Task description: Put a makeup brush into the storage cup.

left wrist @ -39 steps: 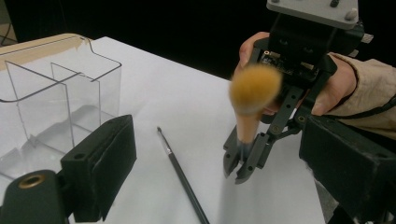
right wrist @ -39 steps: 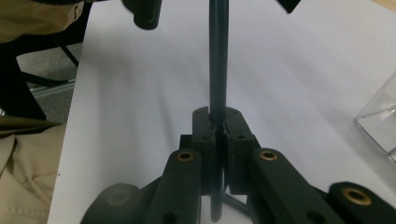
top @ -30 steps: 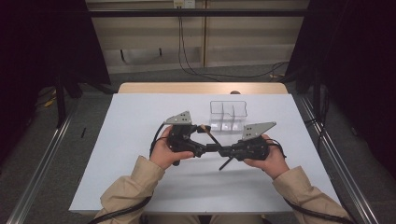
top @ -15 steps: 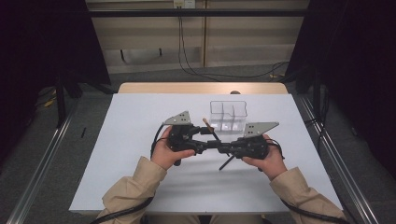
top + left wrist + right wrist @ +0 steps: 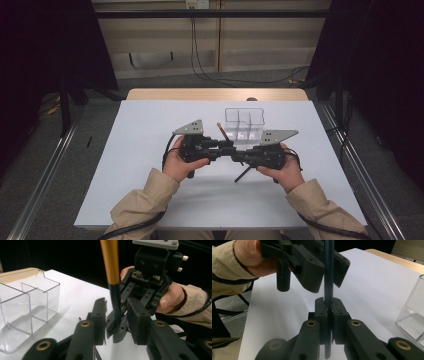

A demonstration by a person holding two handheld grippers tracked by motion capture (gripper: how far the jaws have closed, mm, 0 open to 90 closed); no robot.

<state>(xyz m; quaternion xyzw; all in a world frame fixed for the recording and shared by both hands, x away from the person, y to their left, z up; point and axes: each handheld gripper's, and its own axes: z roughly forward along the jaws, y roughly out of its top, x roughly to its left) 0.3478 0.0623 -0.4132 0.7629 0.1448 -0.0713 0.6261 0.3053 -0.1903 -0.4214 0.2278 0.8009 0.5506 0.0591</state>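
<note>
A thin brush [image 5: 222, 132] with a gold upper handle [image 5: 110, 262] and a black lower shaft [image 5: 328, 277] is held slanted above the white table. My right gripper [image 5: 239, 154] [image 5: 329, 302] is shut on the black shaft. My left gripper [image 5: 227, 146] [image 5: 117, 305] faces it nose to nose. Its jaws have just been closing around the same shaft, above the right gripper's hold. Narrow gaps still show on both sides of the shaft in the left gripper view. The lower end of the brush [image 5: 242, 174] pokes out towards the person.
A clear plastic box [image 5: 244, 122] [image 5: 27, 305] with compartments stands just beyond the grippers, and its corner [image 5: 414, 312] shows at the right. The white tabletop [image 5: 150, 125] spreads out on all sides. Metal rails run along both table sides.
The left gripper's jaws have narrowed around the brush shaft. Both hands and the brush have stayed where they were.
</note>
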